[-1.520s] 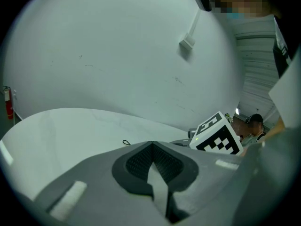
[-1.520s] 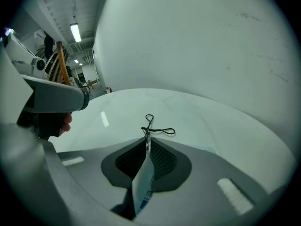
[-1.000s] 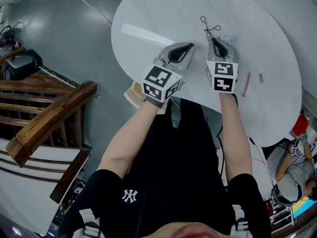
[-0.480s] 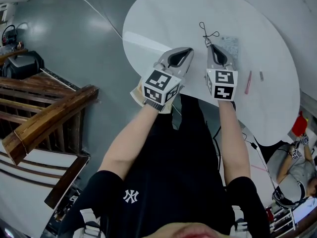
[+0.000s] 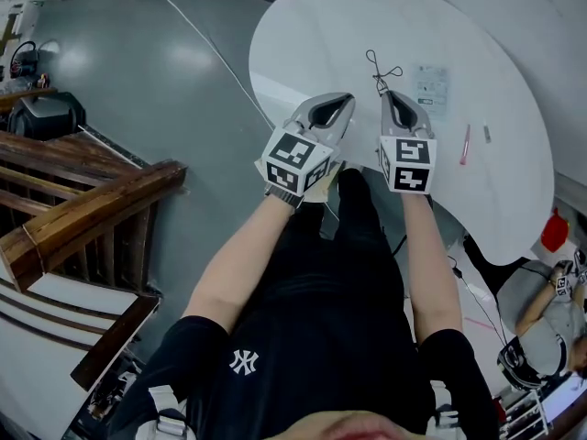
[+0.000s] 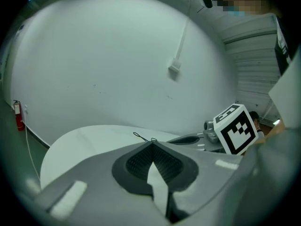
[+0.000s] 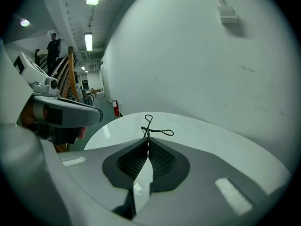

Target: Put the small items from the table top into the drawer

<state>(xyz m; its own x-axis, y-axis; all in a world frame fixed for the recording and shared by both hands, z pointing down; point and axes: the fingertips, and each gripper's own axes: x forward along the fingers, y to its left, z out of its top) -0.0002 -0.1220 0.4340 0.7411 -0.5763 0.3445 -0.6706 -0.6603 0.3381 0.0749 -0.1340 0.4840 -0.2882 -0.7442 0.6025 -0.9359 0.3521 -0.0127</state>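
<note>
Small items all on the white table [image 5: 312,35], none put away yet.
- Black wire tool [image 5: 381,67], looped handles, lies at 12 o'clock from the right gripper [image 5: 392,97], near end just at its tips.
- Pale card [image 5: 429,86] at 1 o'clock from that gripper, near the tool but apart from it.
- Pink stick [image 5: 465,144] at 3 o'clock, with a small grey piece [image 5: 486,134] just beside it.

Right gripper: jaws together, tips meeting. The wire tool starts right where they meet, but nothing shows between the pads. Looks like no grip yet.

Left gripper [image 5: 343,101]: jaws also closed to the tips, nothing in them. It sits at 9 o'clock from the right one, near the table's rim.

Drawer: not clearly picked out. A beige edge shows under the rim below the left gripper and may be it.

Step, as judged: the opening one, first pickup not yet made, wire tool the likely first target. Next move calls for the right jaws to part, drop over the thin wire, then close squarely. The tool is slender and flat-lying, easy to nudge away.
</note>
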